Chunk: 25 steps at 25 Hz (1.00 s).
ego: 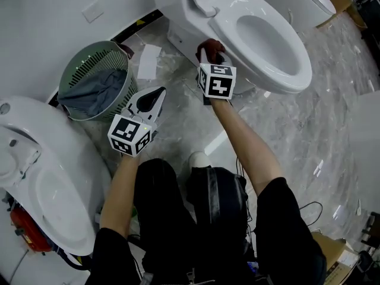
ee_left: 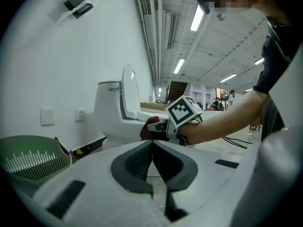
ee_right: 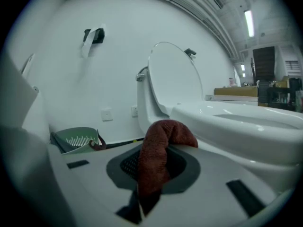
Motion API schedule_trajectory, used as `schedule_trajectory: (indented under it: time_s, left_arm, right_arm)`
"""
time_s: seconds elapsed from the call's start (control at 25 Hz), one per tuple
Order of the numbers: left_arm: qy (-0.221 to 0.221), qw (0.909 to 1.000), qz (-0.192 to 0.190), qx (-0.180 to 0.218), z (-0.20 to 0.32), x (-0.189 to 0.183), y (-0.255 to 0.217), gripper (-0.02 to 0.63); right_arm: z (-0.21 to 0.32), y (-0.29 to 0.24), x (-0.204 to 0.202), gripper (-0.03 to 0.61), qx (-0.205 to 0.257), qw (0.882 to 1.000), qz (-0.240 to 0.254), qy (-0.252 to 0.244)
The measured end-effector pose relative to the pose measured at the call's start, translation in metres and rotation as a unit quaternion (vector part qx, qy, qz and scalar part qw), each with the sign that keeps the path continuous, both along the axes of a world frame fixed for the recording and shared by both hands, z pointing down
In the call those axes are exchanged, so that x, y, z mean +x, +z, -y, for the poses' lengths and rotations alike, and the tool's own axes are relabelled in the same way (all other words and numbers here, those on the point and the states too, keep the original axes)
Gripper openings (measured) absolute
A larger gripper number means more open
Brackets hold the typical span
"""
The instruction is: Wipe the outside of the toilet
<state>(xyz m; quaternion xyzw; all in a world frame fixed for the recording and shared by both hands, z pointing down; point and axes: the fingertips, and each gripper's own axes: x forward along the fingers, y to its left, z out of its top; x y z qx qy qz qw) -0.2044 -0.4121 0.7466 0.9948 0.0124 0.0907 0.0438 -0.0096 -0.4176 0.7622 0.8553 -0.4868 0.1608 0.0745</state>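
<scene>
Toilet (ego: 295, 64) stands against the wall (ego: 47, 16), lid up; I read the right hand-held gripper (ego: 209, 53) pinching a dark red cloth (ego: 211, 45) at the bowl's outer side under the seat, left hand-held gripper (ego: 156, 95) pressed together, empty, near the green basket (ego: 89, 55).

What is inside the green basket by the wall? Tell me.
A crumpled grey-blue cloth fills much of the green basket. Whatever lies under that cloth, along with the basket's bottom, is covered and cannot be seen.

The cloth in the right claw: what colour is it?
The cloth is dark reddish brown; the right gripper view shows it best.
</scene>
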Motion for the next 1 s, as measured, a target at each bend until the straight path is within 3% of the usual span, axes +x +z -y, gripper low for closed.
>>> schedule_trajectory:
  time_s: [0.4,1.0]
  left_arm:
    - [0.022,0.9997,0.004,0.003,-0.025,0.025,0.008,0.002]
    - [0.068,0.9977,0.003,-0.004,-0.061,0.074,0.015,0.002]
  right_arm:
    - [-0.051,0.019,0.021,0.049,0.023,0.997,0.055,0.048]
    - [-0.124,0.025,0.028,0.049,0.046,0.994,0.087,0.046]
